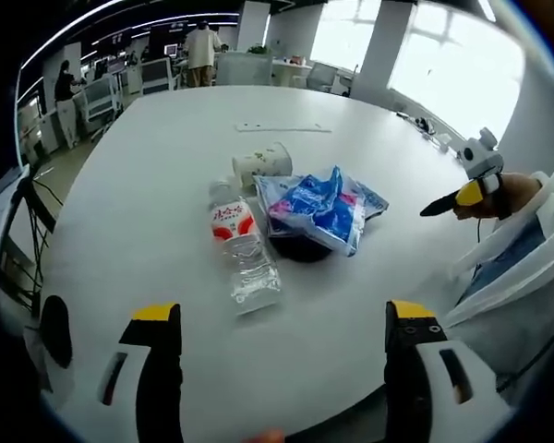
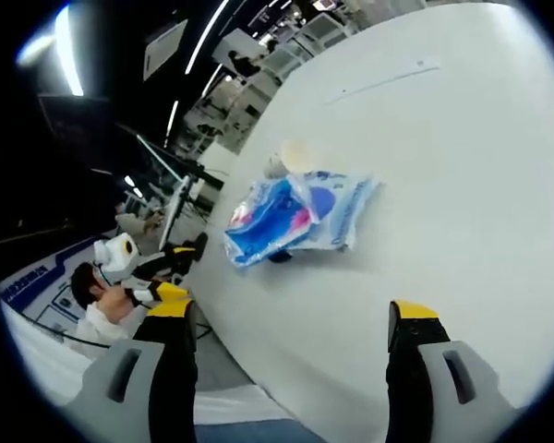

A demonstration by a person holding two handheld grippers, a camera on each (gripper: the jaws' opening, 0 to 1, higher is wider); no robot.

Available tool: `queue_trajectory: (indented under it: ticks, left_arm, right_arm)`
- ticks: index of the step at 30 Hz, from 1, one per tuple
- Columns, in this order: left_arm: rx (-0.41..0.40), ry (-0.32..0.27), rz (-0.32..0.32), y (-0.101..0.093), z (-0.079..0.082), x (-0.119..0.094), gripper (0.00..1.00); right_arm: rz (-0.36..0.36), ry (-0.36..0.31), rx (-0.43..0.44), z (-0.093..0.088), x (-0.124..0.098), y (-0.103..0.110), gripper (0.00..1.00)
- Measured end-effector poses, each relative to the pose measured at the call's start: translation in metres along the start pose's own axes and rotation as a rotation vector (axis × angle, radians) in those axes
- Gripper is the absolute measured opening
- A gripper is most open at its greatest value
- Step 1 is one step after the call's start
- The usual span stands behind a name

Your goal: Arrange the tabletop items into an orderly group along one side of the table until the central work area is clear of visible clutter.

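Bottle (image 1: 243, 251), cup (image 1: 262, 162) and blue bag (image 1: 318, 209) lie ahead of both spread, empty grippers.

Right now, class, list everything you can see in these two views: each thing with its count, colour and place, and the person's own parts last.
Table: one, white, round, bearing all the items.
Water bottle: one, clear with a red and white label, lying on its side left of the bag.
Paper cup: one, white with a faint print, on its side behind the bottle.
Plastic bag: one, blue and white, crumpled, beside the bottle, over something dark.
Thin strip: one, white, flat, further back on the table.
People: at least two, standing in the background office.
Left tongs: black with yellow tips, open, empty.
Right tongs: same colours, open, empty.
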State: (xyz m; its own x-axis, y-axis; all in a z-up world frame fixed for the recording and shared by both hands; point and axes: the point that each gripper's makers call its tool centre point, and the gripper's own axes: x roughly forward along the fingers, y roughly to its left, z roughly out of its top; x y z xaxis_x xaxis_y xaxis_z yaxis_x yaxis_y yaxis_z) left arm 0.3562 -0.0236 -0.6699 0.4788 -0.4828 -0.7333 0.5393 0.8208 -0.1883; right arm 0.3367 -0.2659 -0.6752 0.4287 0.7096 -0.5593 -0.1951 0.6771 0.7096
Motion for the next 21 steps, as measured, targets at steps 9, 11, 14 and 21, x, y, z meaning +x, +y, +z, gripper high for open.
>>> queue_trajectory:
  ticks: [9,11,14,21]
  left_arm:
    - [0.044,-0.022,0.027,0.010,0.018,-0.016,0.95]
    - [0.057,-0.027,0.039,0.015,0.025,-0.022,0.95]
    - [0.077,-0.038,0.060,0.022,0.034,-0.029,0.96]
    - [0.100,-0.037,0.065,0.024,0.040,-0.026,0.96]
  right_arm:
    - [0.009,-0.031,-0.015,0.011,-0.006,0.004,0.84]
    - [0.014,-0.035,-0.027,0.015,-0.006,0.009,0.84]
    - [0.029,-0.050,-0.061,0.024,-0.005,0.017,0.84]
    - [0.054,-0.041,-0.111,0.025,-0.002,0.027,0.82]
